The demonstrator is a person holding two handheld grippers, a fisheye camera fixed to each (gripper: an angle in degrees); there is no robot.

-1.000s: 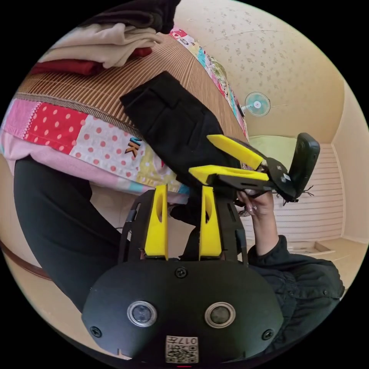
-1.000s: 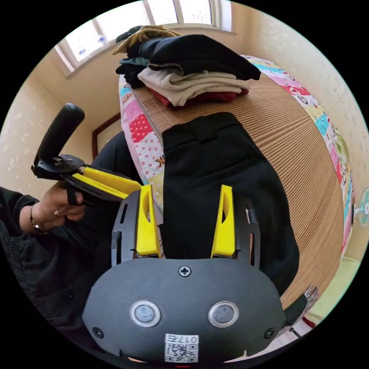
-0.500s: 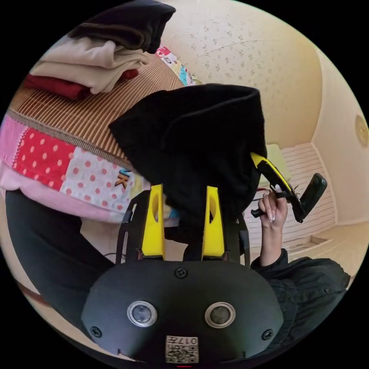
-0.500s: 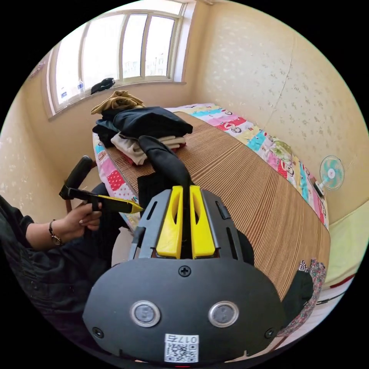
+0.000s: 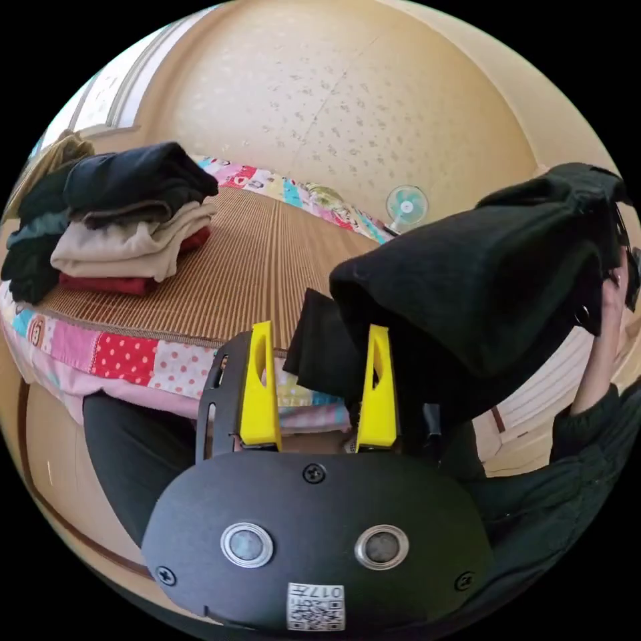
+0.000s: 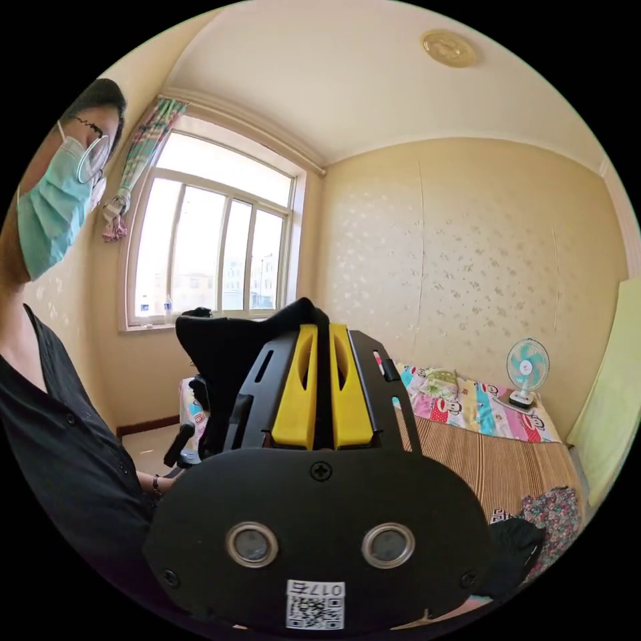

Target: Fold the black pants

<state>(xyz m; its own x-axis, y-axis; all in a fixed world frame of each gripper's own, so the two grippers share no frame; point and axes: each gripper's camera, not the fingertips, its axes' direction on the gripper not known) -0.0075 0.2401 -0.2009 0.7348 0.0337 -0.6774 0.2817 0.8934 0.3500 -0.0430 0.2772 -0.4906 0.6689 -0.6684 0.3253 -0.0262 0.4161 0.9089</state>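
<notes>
Black pants (image 5: 481,280) are up off the bed, bunched and draped in the air to the right of your left claw (image 5: 319,387). Your right claw (image 6: 320,387) has both jaws pressed together on a pinch of the same black cloth (image 6: 227,347), so that claw carries the weight. Left claw jaws stand apart with nothing between them; a hanging fold sits just beyond the right jaw, not gripped.

My read: you've lifted the pants by one end so they hang and straighten before the next fold, and the open left claw is free to catch the loose lower edge. Whether it hangs flat or twisted, I can't tell.

Material: thick, matte, soft fabric, slumps in rounded folds, no stiff creases. It'll sag wherever unsupported, so expect it to slide if the pinch is shallow.

Bed (image 5: 254,267) has a ribbed straw mat over a patchwork sheet; the ribs should give some friction when you lay the pants down. Stack of folded clothes (image 5: 113,220) sits at the far left of the mat, well apart. Small fan (image 5: 406,205) sits by the far wall.
</notes>
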